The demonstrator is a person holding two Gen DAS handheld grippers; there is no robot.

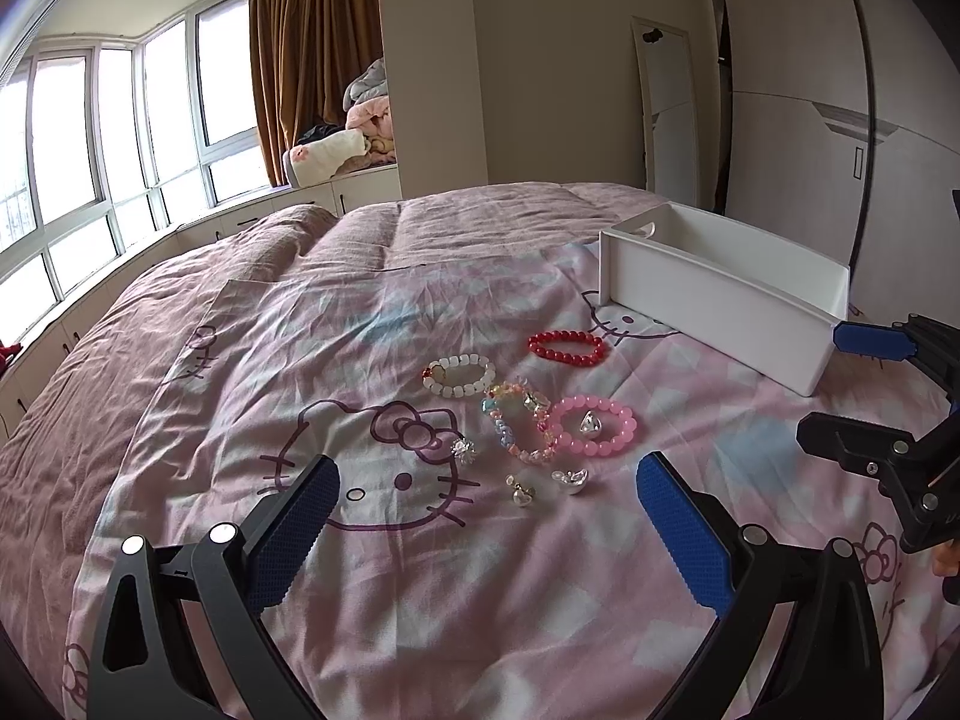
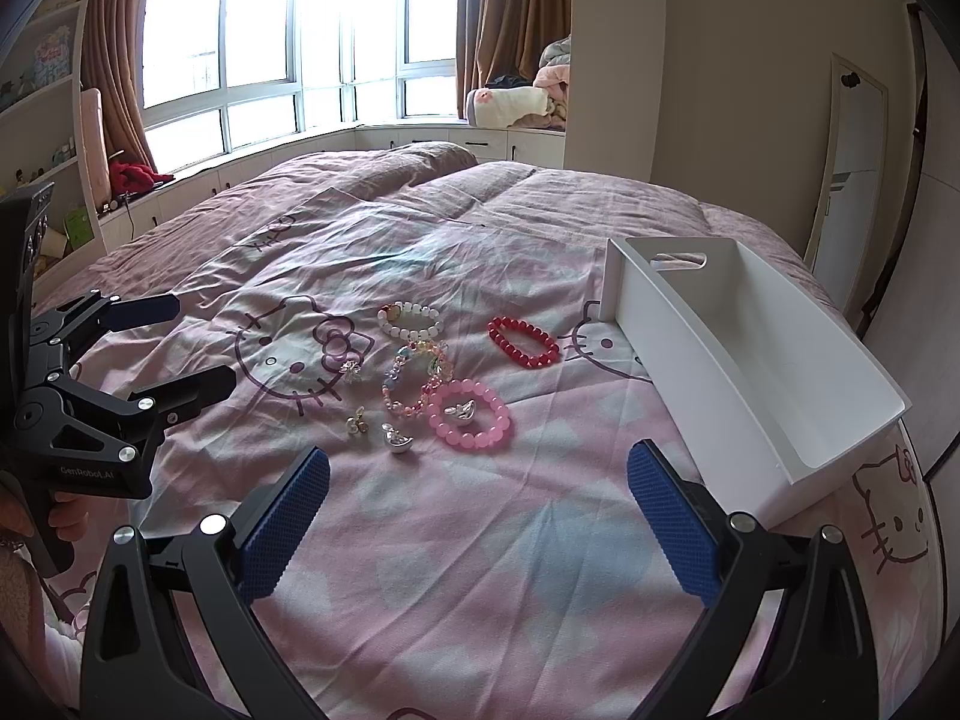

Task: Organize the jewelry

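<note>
Jewelry lies loose on the pink cartoon-cat bedspread: a red bead bracelet [image 1: 567,348] [image 2: 522,341], a white bead bracelet [image 1: 459,376] [image 2: 410,321], a multicolour bracelet [image 1: 519,429] [image 2: 414,381] and a pink bead bracelet [image 1: 593,425] [image 2: 469,414] with a silver charm inside it. Small silver pieces [image 1: 573,480] [image 2: 401,441] lie nearer me. The white storage box [image 1: 720,300] [image 2: 750,360] stands on the right with nothing visible inside. My left gripper [image 1: 486,534] and right gripper [image 2: 477,516] hover open short of the jewelry, holding nothing.
The bed [image 2: 540,192] fills both views, with a bay window and brown curtains [image 2: 498,18] behind. Folded blankets [image 2: 522,99] sit on the window seat. A mirror [image 2: 852,168] leans on the right wall. A hand [image 2: 60,516] holds the left gripper's handle.
</note>
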